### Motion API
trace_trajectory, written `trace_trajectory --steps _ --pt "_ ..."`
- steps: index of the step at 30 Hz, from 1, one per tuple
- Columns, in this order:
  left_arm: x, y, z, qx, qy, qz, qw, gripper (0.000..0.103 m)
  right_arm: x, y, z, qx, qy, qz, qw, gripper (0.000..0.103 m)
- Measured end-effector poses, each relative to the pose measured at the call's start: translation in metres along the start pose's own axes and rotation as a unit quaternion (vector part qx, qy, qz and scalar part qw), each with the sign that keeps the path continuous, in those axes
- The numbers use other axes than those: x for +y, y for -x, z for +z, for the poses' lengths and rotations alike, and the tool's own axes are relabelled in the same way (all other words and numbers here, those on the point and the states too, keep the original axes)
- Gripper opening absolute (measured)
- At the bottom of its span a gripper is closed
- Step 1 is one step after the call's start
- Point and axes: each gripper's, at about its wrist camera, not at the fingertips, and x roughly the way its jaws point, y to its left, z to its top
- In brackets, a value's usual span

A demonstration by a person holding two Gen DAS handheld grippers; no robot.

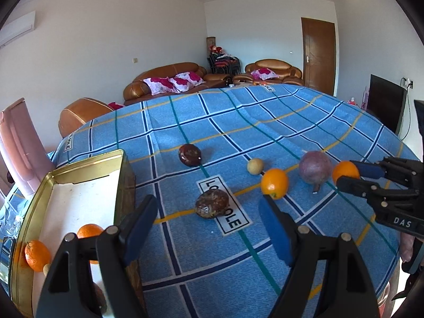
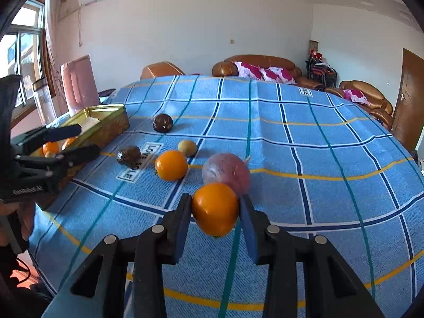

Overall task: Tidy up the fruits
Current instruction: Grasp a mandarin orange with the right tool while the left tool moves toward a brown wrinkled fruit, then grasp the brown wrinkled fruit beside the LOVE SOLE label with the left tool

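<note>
The right gripper [image 2: 215, 212] clamps an orange [image 2: 215, 208] between both fingers, low over the blue tablecloth [image 2: 304, 159], just in front of a pink wrapped fruit [image 2: 228, 172]. The left gripper [image 1: 209, 228] gapes wide, holding nothing, beside the gold tin [image 1: 87, 164] with oranges inside. Its body reads "DAS".

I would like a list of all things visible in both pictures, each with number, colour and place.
oranges in tin: two, orange, inside tin
tin: one, gold, left on table
oranges outside tin: two, orange; one lies on cloth, one is held in right tongs
wrapped fruit: one, pinkish, behind held orange
brown fruits: two, dark brown, mid-table
small fruit: one, pale yellow, mid-table
tablecloth: one, blue checked, covers table
sofas: brown, along wall
left tongs: black, open, beside tin
right tongs: black, shut on orange
</note>
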Motion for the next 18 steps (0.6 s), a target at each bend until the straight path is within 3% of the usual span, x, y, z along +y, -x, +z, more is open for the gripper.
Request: trace_trajectory --steps 6,11,14,16,18 --pt "0.0 -0.032 0.003 0.045 0.007 -0.012 0.9989 0.08 0.018 -0.011 0.014 -0.01 0.001 0.014 1.0 0.038" --pt "-0.006 -0.049 0.004 0.078 0.002 -0.004 0.997 0.071 0.027 -0.019 0.023 -0.014 -0.005 0.019 1.0 0.038" --pt "-0.007 -0.056 0.006 0.09 0.004 -0.013 0.9958 0.06 0.031 -0.023 0.028 -0.018 -0.008 0.019 1.0 0.038" --pt "-0.005 -0.06 0.006 0.095 0.01 -0.013 0.9953 0.044 0.034 -0.026 0.03 -0.019 -0.007 0.018 1.0 0.038" --pt "-0.002 -0.062 0.006 0.1 0.014 -0.014 0.9948 0.04 0.037 -0.029 0.031 -0.017 -0.006 0.019 1.0 0.038"
